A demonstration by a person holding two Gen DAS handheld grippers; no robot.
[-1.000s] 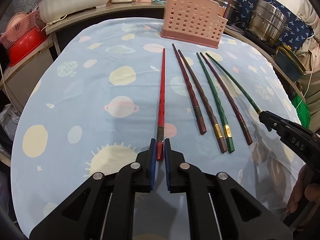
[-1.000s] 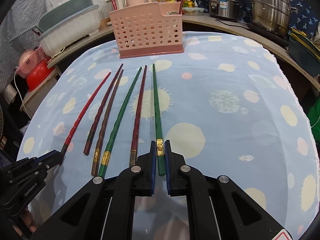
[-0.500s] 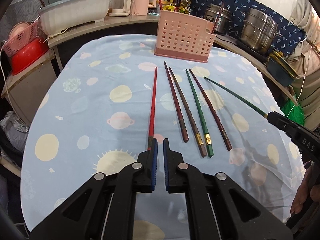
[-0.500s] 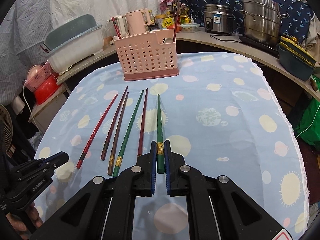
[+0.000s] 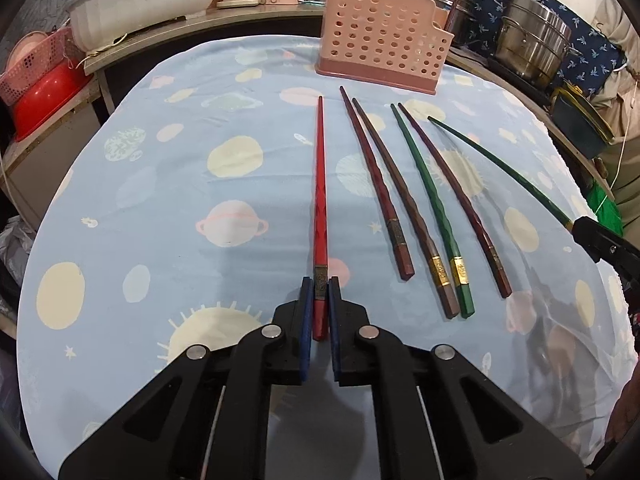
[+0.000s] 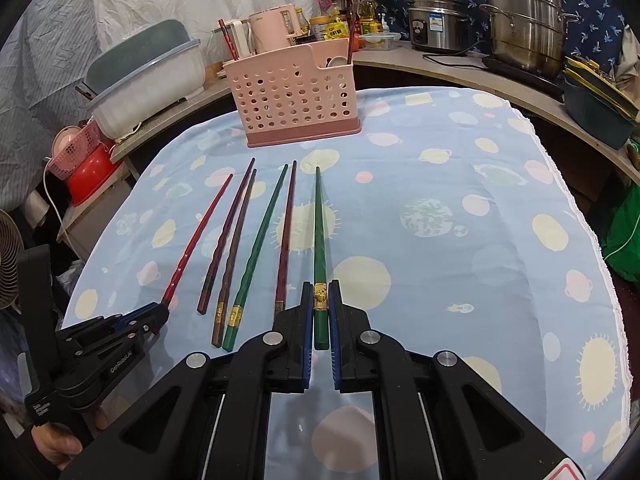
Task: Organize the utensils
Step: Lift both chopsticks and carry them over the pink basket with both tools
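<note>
My left gripper [image 5: 319, 282] is shut on the handle end of a red chopstick [image 5: 320, 184], which points away toward the pink perforated holder [image 5: 380, 36]. My right gripper [image 6: 321, 285] is shut on the handle end of a green chopstick [image 6: 319, 232]. In the left wrist view that green chopstick [image 5: 500, 168] slants up from the cloth to the right gripper [image 5: 592, 236]. Between the two held sticks, several chopsticks lie side by side on the cloth: two dark brown-red ones [image 5: 380, 184], a green one [image 5: 432, 208] and a dark red one [image 5: 460, 196]. The right wrist view shows the left gripper [image 6: 156, 314] at lower left.
The table [image 6: 460, 184] wears a light blue cloth with planets and suns. The pink holder [image 6: 296, 96] stands at its far edge with a few utensils inside. Behind are a white tub [image 6: 148, 80], steel pots [image 6: 524, 20] and a red basin [image 5: 44, 96]. A hand [image 6: 52, 444] holds the left gripper.
The right gripper has risen and drawn back, taking the green chopstick with it. The left view pulled back half a second ago and has now come close to the table again, red chopstick still gripped.
</note>
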